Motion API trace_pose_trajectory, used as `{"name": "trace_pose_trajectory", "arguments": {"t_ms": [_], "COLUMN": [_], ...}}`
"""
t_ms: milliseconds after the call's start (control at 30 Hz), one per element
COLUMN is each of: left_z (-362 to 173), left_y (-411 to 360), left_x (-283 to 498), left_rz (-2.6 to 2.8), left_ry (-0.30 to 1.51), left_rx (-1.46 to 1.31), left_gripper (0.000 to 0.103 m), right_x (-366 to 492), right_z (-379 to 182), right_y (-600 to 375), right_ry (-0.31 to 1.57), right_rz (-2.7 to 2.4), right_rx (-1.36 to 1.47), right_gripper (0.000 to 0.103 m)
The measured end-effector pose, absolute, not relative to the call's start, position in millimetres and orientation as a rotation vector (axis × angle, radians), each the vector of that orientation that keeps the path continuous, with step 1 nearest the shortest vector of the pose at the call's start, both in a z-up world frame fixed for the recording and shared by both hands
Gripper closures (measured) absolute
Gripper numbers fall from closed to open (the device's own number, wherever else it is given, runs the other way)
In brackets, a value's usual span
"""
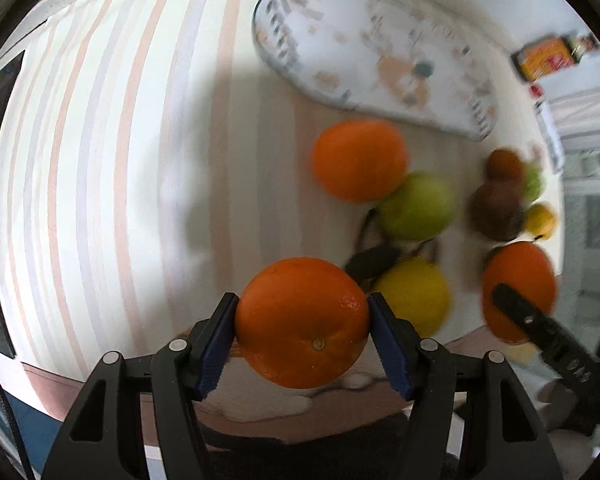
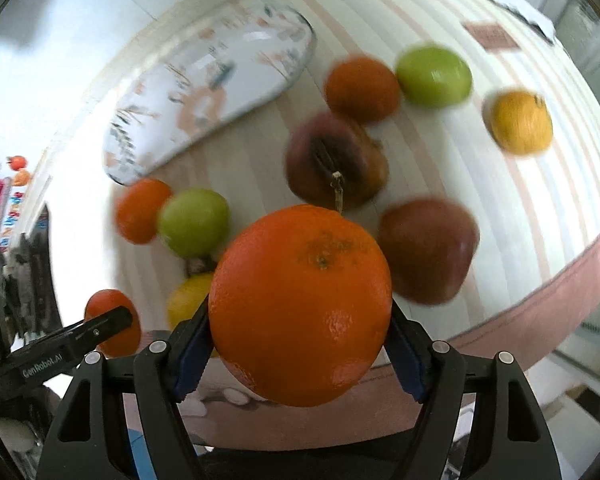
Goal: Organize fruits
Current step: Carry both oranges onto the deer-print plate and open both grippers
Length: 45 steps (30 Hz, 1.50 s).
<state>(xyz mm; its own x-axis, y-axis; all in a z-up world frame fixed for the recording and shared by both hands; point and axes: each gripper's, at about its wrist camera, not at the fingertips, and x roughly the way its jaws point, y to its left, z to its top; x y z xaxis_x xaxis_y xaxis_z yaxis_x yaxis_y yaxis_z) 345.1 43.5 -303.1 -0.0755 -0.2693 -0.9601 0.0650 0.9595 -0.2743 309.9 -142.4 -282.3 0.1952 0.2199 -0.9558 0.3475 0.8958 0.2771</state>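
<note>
My left gripper point(image 1: 303, 302) is shut on an orange point(image 1: 300, 340), its blue pads pressing both sides, above the striped tablecloth point(image 1: 100, 160). My right gripper point(image 2: 300, 314) is shut on a larger orange point(image 2: 300, 280), which also shows at the right of the left wrist view as an orange point(image 1: 518, 276) behind a black finger point(image 1: 516, 308). On the cloth lie another orange point(image 1: 360, 160), a green apple point(image 1: 418, 206), a lemon point(image 1: 414, 300), two dark red apples point(image 2: 336, 160) point(image 2: 428, 250) and several more fruits. An empty patterned oval plate point(image 1: 372, 60) lies beyond them.
The table's pink front edge point(image 2: 540, 304) runs below the fruit on the right. Far across the cloth sit a green apple point(image 2: 434, 76) and a yellow-orange fruit point(image 2: 520, 122). The striped cloth stretches bare to the left of the left gripper.
</note>
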Motion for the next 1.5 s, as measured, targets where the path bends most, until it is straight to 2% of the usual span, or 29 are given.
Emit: {"name": "trace_pose_trajectory", "arguments": {"t_ms": [167,300,600,767,967,1033,1100,1167,1200,1233,1267,1300,1500], "left_z": [-256,-250,-316,-350,-364,-364,-362,-359,-357,-355,-352,-347,-309], "left_y": [32,17,-3,-6,-4,-5,-6,-10,-10,-10,-8,-7,6], "left_x": [382,431,543,566,567,568,568,570,570,570,571,571,565], "left_rz": [-0.315,-0.285,-0.149,-0.106,-0.090,-0.075,-0.079,-0.078,-0.073,-0.078,-0.076,-0.078,-0.063], "left_ry": [1.561,1.540,1.652,1.727,1.790,1.789,1.787,1.773,1.767,1.760,1.752,1.735,1.643], "left_rx": [-0.285,-0.351,-0.524,-0.591,-0.604,-0.591,-0.585,-0.539,-0.507,-0.491,-0.482,-0.475,-0.352], "left_gripper": [0.041,0.041,0.041,0.041,0.040,0.040,0.040,0.040,0.036,0.028,0.015,0.009,0.008], "right_x": [345,382,504,535,549,552,554,555,554,553,550,549,528], "right_z": [-256,-248,-303,-326,-336,-335,-328,-318,-315,-313,-310,-308,-290], "right_y": [-180,-205,-206,-201,-201,-203,-205,-205,-207,-207,-208,-209,-215], "right_ry": [1.321,1.315,1.402,1.454,1.500,1.500,1.488,1.478,1.480,1.481,1.481,1.481,1.457], "right_rz": [0.009,0.066,0.265,0.311,0.323,0.337,0.333,0.322,0.306,0.297,0.280,0.274,0.175], "right_rx": [0.470,0.410,0.316,0.262,0.252,0.278,0.298,0.301,0.307,0.308,0.299,0.294,0.227], "right_gripper": [0.024,0.024,0.024,0.024,0.022,0.018,0.007,0.006,0.006,0.006,0.006,0.006,0.006]}}
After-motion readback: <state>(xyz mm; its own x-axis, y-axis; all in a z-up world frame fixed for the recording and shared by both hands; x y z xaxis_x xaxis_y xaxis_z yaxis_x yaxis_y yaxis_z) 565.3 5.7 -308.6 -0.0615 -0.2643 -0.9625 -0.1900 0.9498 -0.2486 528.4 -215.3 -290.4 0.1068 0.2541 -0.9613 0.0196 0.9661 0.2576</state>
